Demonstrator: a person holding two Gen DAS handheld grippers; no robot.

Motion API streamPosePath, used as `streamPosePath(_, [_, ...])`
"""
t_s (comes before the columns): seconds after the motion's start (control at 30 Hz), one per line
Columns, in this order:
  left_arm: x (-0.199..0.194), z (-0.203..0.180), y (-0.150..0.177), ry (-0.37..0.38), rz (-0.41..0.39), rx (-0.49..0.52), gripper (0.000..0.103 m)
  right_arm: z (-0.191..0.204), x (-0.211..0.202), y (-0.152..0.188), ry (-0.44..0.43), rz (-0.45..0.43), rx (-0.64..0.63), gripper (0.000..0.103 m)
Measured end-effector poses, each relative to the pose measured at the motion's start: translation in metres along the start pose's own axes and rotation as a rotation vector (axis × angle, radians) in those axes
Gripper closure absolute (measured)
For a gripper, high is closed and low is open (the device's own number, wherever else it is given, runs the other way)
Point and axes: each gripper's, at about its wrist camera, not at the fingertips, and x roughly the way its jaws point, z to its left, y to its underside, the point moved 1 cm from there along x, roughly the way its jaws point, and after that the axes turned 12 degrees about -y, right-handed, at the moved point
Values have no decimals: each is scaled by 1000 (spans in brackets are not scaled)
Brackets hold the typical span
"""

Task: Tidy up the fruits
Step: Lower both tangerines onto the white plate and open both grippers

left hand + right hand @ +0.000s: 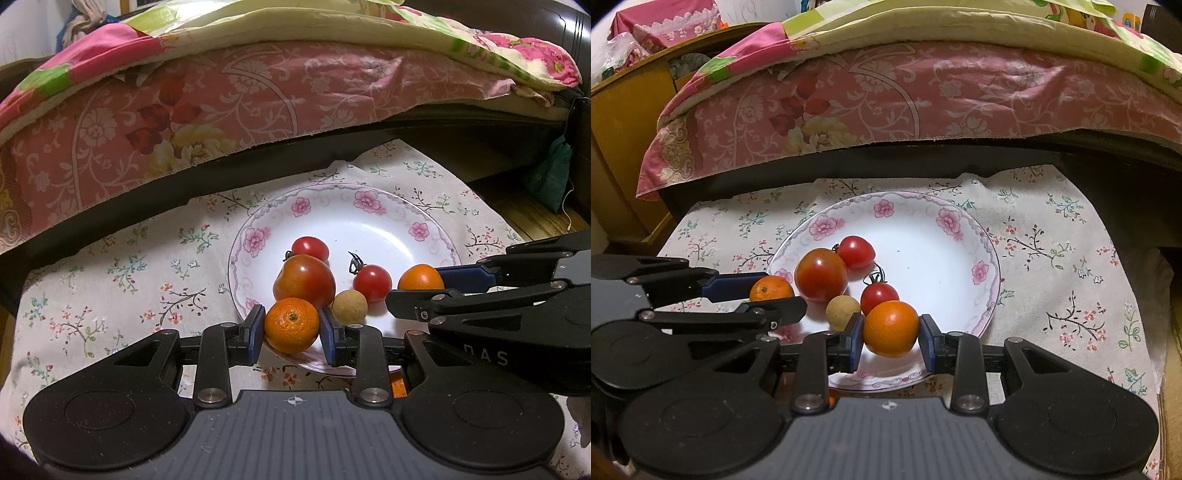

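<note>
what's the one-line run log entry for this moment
left gripper: shut on bumpy orange mandarin | right gripper: shut on smooth orange mandarin | both over floral white plate

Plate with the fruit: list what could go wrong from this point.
1. Both grippers crowd the near rim of the plate; the left gripper, shut on a tangerine, and the right gripper, shut on an orange, could knock together.
2. The round longan and a cherry tomato sit right beside the held orange; setting it down may roll them.
3. The big tomato may get nudged by the tangerine.
</note>
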Motion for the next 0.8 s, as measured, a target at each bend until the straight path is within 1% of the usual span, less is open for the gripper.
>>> streamPosePath(0.37, [0, 0, 0, -3, 0, 1, 63, -1, 1, 0, 1, -2, 5, 70])
streamPosePath(0.43, [1, 0, -1, -9, 0, 2, 60, -1, 1, 0, 1, -3, 6, 70])
streamPosePath(0.6, [1, 1, -1, -17, 0, 5, 57, -2, 2, 0, 2, -3, 11, 70])
streamPosePath(0.8, [-3, 4, -3, -28, -16, 7, 52, -3, 0, 0, 5, -16, 15, 70])
